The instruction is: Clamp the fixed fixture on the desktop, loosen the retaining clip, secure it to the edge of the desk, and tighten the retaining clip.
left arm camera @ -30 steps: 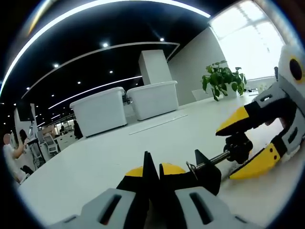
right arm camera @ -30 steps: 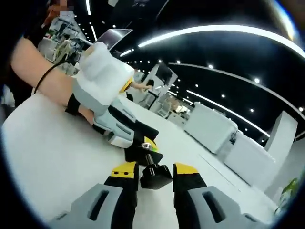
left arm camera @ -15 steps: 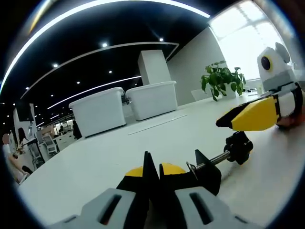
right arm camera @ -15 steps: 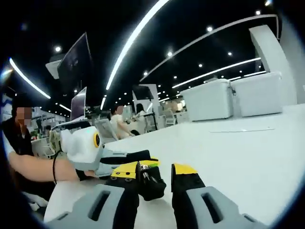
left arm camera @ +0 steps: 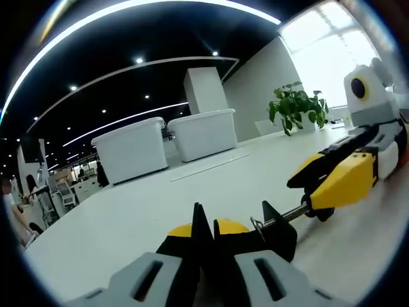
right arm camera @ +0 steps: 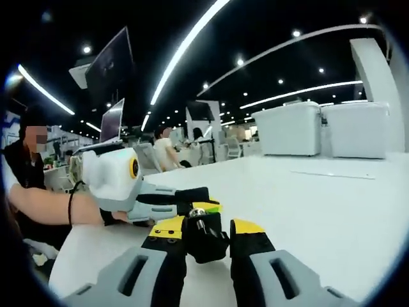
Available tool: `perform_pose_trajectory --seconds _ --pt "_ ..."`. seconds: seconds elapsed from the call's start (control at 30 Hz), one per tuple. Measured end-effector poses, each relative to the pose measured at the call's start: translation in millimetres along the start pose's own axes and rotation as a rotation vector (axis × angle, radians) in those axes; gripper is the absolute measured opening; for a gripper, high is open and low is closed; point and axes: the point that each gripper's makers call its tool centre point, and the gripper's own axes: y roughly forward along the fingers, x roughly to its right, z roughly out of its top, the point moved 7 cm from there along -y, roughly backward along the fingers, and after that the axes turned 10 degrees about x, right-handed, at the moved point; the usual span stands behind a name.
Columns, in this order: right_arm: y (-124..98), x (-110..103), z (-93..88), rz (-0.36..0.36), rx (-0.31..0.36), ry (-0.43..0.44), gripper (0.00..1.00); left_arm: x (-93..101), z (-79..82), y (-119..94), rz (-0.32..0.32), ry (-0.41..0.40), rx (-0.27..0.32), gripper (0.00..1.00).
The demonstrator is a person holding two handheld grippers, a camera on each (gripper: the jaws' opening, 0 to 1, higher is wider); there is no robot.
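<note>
On a broad white worktop (left arm camera: 128, 217), glossy, in an open office. Dark ceiling overhead with curved light strips and spot lamps. Two white bins (left arm camera: 166, 144) side by side far back on the worktop, white pillar (left arm camera: 208, 89) behind them, potted plant (left arm camera: 297, 105) by a bright window (left arm camera: 326, 57). Monitors (right arm camera: 112, 77) hung up high in the right gripper view, people seated at desks in the distance.

Black clamp fixture (left arm camera: 278, 233) low on the worktop, right beside the left gripper (left arm camera: 204, 233); threaded screw (left arm camera: 284, 217) sticking out of it toward a black knob (left arm camera: 323, 208). Left gripper jaws pressed together, tips meeting on a black part that looks like the fixture body; cannot tell for sure from this angle. Seen in the right gripper view as the grey and yellow tool (right arm camera: 163, 201) held by a hand on the far side of the fixture.

Right gripper (right arm camera: 208, 230) jaws spread on either side of the knob (right arm camera: 204, 236), yellow pads close against it; contact not clear. In the left gripper view, right gripper (left arm camera: 335, 182) comes in from the right, covering most of the knob.
</note>
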Motion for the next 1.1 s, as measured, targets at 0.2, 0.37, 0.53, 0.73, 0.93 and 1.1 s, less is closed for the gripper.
perform_pose_trajectory --seconds 0.2,0.37,0.53,0.73,0.93,1.1 --pt "-0.2 -3.4 0.3 -0.002 0.014 -0.088 0.25 0.0 -0.4 0.2 0.008 -0.014 -0.007 0.09" --pt "0.4 -7.3 0.8 0.006 0.018 -0.241 0.25 0.2 -0.7 0.1 0.008 -0.015 -0.006 0.09" --pt "1.9 -11.3 0.0 0.007 0.012 -0.378 0.26 0.4 -0.8 -0.5 0.008 -0.011 -0.004 0.09" --pt "5.4 -12.5 -3.8 0.008 -0.033 -0.602 0.27 -0.1 -0.6 -0.8 0.005 -0.007 -0.001 0.09" --pt "7.0 -12.1 -4.6 0.005 -0.047 -0.655 0.27 -0.2 -0.3 -1.1 0.007 -0.006 -0.001 0.09" --pt "5.3 -9.4 -5.8 0.005 -0.05 -0.525 0.28 -0.1 -0.2 -1.1 0.006 -0.006 -0.001 0.09"
